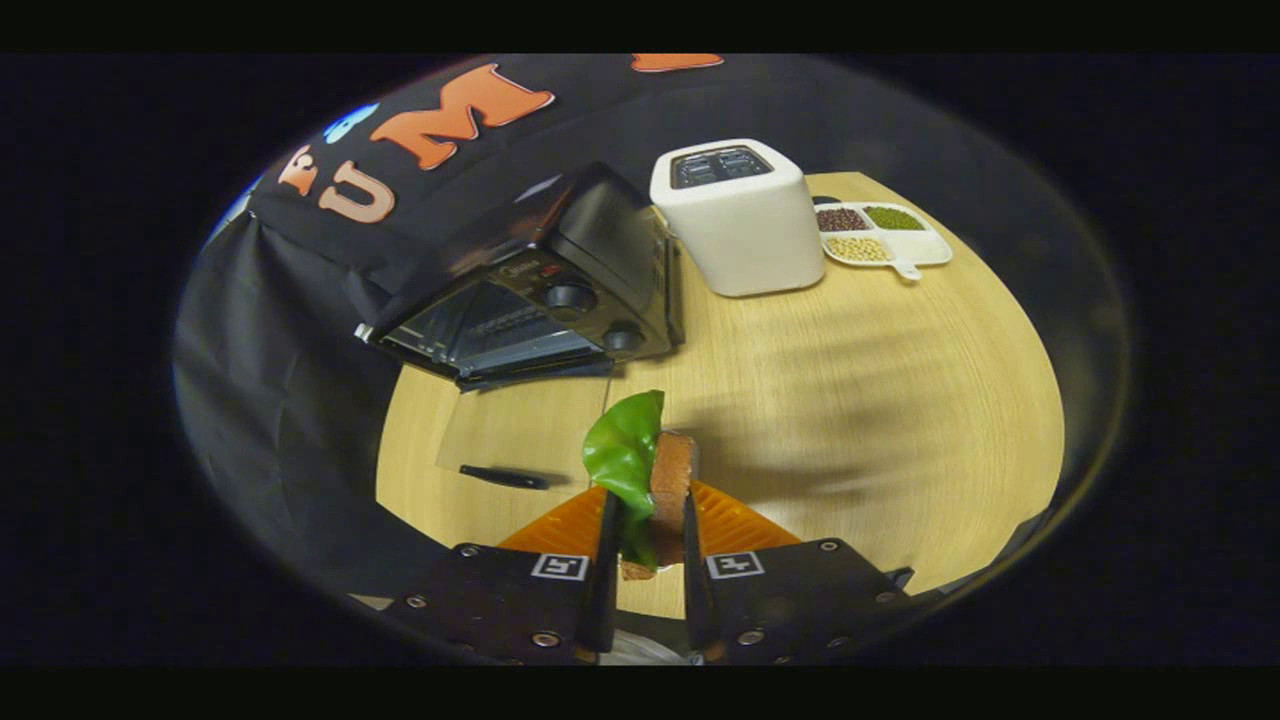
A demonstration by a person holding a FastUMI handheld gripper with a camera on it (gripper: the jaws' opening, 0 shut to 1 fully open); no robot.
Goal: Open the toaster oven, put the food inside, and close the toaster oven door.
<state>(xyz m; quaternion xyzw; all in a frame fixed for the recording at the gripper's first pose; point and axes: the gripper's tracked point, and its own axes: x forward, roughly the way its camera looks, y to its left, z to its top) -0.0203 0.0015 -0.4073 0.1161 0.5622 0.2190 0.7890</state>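
The tongs (648, 535) pinch the food (655, 480) between both fingers, holding it upright above the pale wooden surface (850, 400): it is a brown, bread-like slice standing on edge with a glossy green leaf pressed against its left side and curling over the top. Beyond it, well apart, the black toaster oven (540, 285) sits at the far left of the surface with its glass door hanging open toward the tongs, two round knobs on its right panel. Just right of it stands a white toaster (740, 220), with a white divided dish (885, 235) of beans near that.
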